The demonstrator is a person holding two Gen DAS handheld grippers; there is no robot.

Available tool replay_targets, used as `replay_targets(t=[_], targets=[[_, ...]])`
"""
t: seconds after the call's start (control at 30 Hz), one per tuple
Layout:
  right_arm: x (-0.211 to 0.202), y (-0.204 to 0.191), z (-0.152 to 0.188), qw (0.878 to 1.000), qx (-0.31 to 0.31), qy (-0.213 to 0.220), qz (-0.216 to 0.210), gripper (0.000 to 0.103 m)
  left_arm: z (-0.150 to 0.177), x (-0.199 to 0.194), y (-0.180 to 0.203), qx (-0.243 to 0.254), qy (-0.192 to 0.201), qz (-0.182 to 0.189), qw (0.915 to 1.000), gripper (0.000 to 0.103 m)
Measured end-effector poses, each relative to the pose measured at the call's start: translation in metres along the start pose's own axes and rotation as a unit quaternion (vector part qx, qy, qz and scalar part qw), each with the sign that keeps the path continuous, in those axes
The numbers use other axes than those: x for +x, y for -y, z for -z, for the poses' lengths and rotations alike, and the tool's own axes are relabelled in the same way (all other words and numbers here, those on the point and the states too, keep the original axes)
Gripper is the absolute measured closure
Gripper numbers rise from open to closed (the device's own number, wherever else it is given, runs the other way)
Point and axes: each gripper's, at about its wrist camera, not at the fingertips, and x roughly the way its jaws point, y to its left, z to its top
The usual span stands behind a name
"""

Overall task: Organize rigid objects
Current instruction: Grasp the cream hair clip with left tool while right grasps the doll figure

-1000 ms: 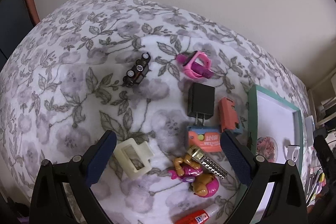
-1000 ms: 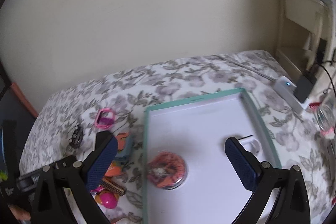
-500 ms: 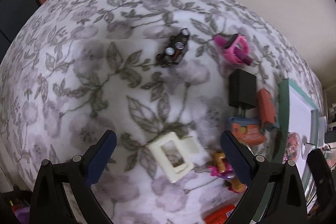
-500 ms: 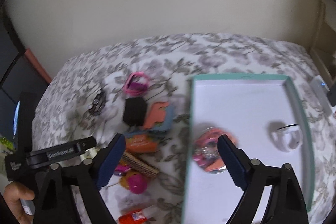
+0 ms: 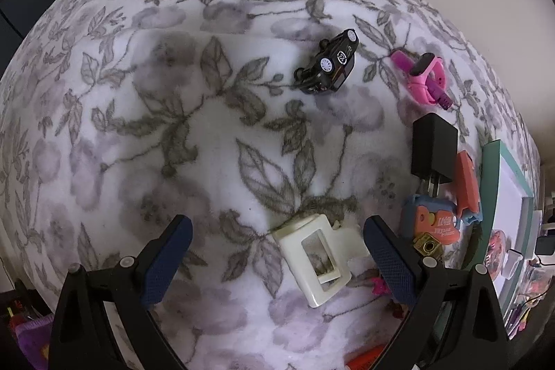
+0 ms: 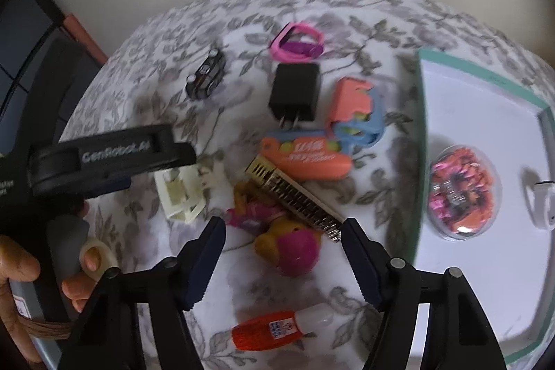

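Fingers of your right gripper (image 6: 282, 257) are closing, nothing pinched yet, over the plush toy (image 6: 289, 247); the gold comb (image 6: 295, 196) touching it could snag.

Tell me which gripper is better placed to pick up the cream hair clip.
Left. The left gripper is open with the cream hair clip between its fingers; the right gripper, jaws closing, hangs over the pink toy.

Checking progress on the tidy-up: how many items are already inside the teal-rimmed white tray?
2. A round clear case of pink and orange bits lies near the teal-rimmed white tray's left edge; a white ring-shaped piece sits to its right, cut off by the frame. More may be hidden.
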Motion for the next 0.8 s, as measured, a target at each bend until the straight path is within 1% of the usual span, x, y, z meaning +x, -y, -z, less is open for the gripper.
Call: replay_targets(t=[0.07, 0.1, 0.23, 0.3, 0.37, 0.47, 0.6, 0.67, 0.7, 0.73, 0.8], targets=[[0.003, -0.001, 0.001, 1.000, -0.001, -0.007, 0.001, 0.045, 0.000, 0.001, 0.001, 0.002, 0.001, -0.001, 1.0000, 0.004], [0.005, -0.001, 0.001, 1.000, -0.002, -0.009, 0.002, 0.047, 0.000, 0.001, 0.002, 0.003, 0.003, -0.004, 1.0000, 0.004], [0.007, -0.001, 0.000, 1.000, -0.005, -0.011, 0.002, 0.048, 0.001, 0.007, 0.011, 0.017, 0.001, -0.013, 0.9998, 0.004], [0.007, 0.000, 0.000, 1.000, -0.001, -0.013, 0.000, 0.051, 0.003, 0.008, 0.018, 0.026, -0.007, -0.012, 0.9996, 0.004], [0.007, 0.001, 0.000, 1.000, -0.001, -0.019, -0.003, 0.053, 0.004, 0.007, 0.021, 0.031, -0.005, -0.011, 0.9994, 0.004], [0.008, 0.001, 0.000, 1.000, 0.002, -0.024, -0.009, 0.054, 0.005, 0.005, 0.030, 0.046, 0.004, -0.024, 0.9987, 0.004], [0.009, 0.002, 0.002, 0.999, 0.010, -0.037, -0.028, 0.055, 0.006, 0.012, 0.043, 0.057, -0.002, -0.036, 0.9977, 0.005], [0.011, 0.000, 0.002, 0.999, 0.008, -0.039, -0.026, 0.055, 0.007, 0.018, 0.050, 0.061, -0.004, -0.043, 0.9972, 0.009], [0.012, 0.000, 0.003, 0.999, 0.007, -0.040, -0.023, 0.055, 0.008, 0.020, 0.052, 0.063, -0.004, -0.047, 0.9969, 0.016], [0.015, -0.001, 0.003, 0.999, 0.004, -0.042, -0.019, 0.055, 0.009, 0.021, 0.054, 0.064, -0.005, -0.051, 0.9966, 0.021], [0.018, -0.001, 0.003, 0.999, 0.001, -0.041, -0.012, 0.055, 0.014, 0.027, 0.058, 0.065, -0.008, -0.054, 0.9964, 0.023]])
